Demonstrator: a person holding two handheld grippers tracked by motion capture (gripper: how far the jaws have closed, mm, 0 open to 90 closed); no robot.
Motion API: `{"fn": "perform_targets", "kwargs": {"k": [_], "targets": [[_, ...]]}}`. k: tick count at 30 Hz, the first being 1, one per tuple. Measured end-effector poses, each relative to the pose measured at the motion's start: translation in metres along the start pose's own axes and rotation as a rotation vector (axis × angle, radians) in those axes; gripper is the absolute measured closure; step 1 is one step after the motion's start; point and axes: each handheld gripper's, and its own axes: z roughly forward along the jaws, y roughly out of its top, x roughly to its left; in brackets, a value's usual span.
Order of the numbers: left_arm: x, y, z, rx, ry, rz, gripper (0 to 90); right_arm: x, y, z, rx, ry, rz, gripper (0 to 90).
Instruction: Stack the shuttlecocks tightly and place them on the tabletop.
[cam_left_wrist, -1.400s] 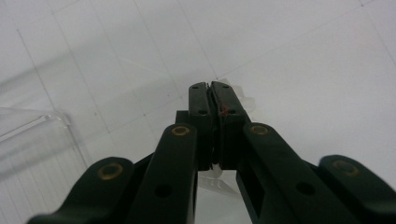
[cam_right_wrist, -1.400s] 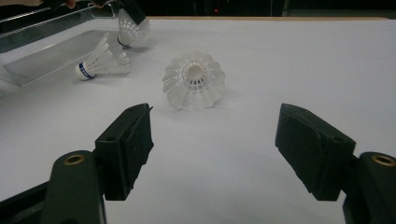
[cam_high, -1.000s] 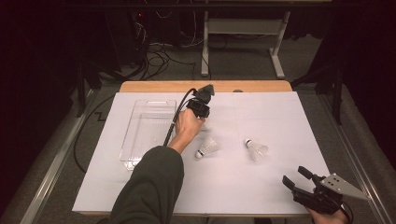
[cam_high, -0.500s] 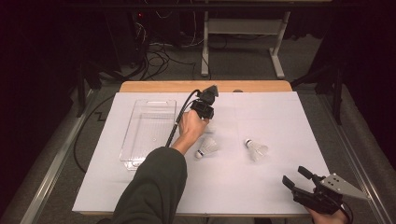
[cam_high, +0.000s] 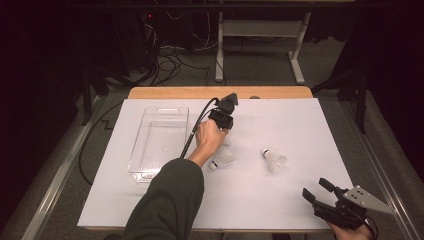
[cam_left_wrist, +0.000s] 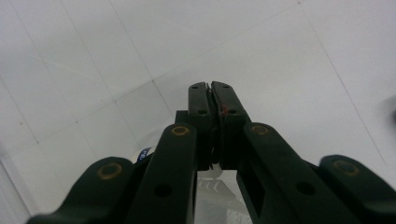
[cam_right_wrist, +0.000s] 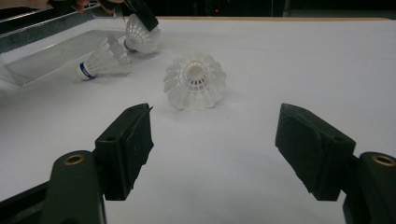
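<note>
The left gripper (cam_high: 223, 118) is out over the middle of the white table (cam_high: 300, 125), held in the person's left hand (cam_high: 209, 138), its cable looping back toward the sleeve. In the right gripper view its jaws are clamped on the skirt of a shuttlecock (cam_right_wrist: 141, 36), which hangs just above the sheet near the clear tray (cam_high: 159, 140); in the left gripper view the two pads look pressed together, with a bit of white feathering below them. A second shuttlecock (cam_high: 222, 158), the one with a blue band at its cork, lies on its side just beside the left hand, between the tray and the third one. That third shuttlecock (cam_high: 274, 160) lies to the right, well apart from the tray, and in the right gripper view its open skirt faces the camera. The right gripper (cam_high: 316, 193) sits low at the near right corner of the table, jaws wide apart and holding nothing, pointed toward the shuttlecocks.
</note>
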Motion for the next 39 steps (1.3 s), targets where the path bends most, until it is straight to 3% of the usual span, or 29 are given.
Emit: {"fn": "perform_targets", "kwargs": {"k": [12,20,28,39], "targets": [[-0.0032,0.0024,0.0065,0.005,-0.016,-0.029,87.5,0.0003,0.0001,-0.0001,-0.002,0.002,0.001,28.0],[-0.0101,0.0005,0.0081,0.025,0.003,-0.028,88.4,0.0000,0.0001,-0.0006,-0.006,0.006,-0.004,28.0],[-0.0090,0.0012,0.0078,0.043,-0.004,-0.050,88.8,0.0003,0.0002,-0.0005,-0.007,0.007,-0.005,28.0],[-0.0032,0.0046,0.0092,0.009,-0.004,-0.079,88.7,0.0010,0.0005,-0.0003,-0.006,0.009,-0.007,28.0]]}}
